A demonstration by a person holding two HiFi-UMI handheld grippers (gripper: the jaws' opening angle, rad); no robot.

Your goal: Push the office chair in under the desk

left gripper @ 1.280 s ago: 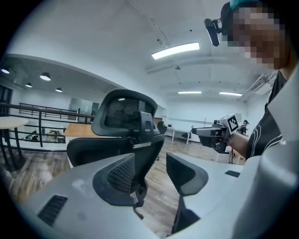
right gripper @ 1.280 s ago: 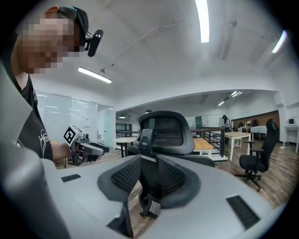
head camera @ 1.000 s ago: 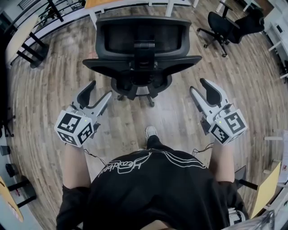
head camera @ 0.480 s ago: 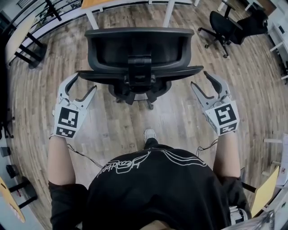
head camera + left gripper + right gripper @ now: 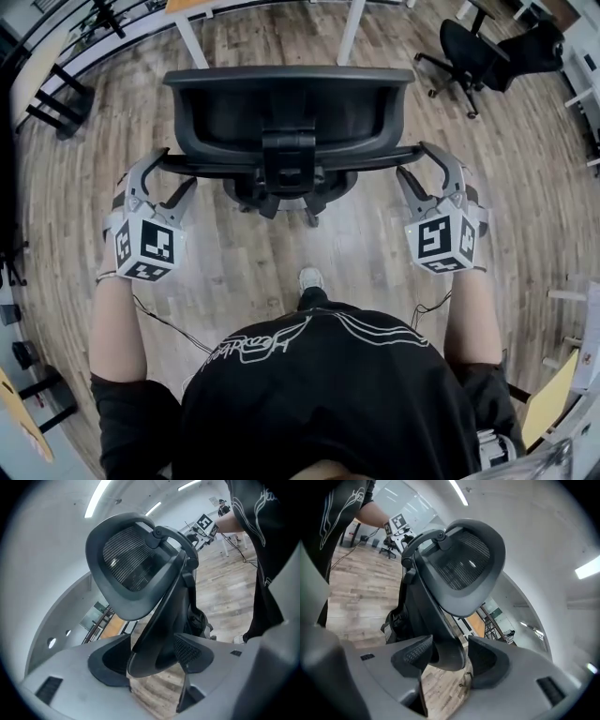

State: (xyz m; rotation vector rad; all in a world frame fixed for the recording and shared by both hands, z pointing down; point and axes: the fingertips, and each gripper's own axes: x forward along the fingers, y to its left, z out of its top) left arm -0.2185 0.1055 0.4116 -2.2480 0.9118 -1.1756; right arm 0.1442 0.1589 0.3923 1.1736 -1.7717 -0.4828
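A black mesh office chair (image 5: 281,112) stands ahead of me with its back toward me, facing a desk (image 5: 187,39) with white legs and an orange top. My left gripper (image 5: 172,172) straddles the left edge of the chair's backrest; in the left gripper view (image 5: 150,660) that dark edge (image 5: 154,648) lies between wide jaws. My right gripper (image 5: 417,161) straddles the right edge the same way. Its jaws (image 5: 445,656) have just been opening, and the backrest edge (image 5: 450,653) sits between them with a gap at the outer pad (image 5: 487,660).
A second black office chair (image 5: 469,47) stands at the far right on the wood floor. Black stands (image 5: 56,103) sit at the far left. The person's shoe (image 5: 310,278) is on the floor just behind the chair's base (image 5: 291,197).
Both grippers moved forward and rolled, from hanging apart behind the chair to straddling the backrest's two side edges. The chair now sits larger and closer in the head view.
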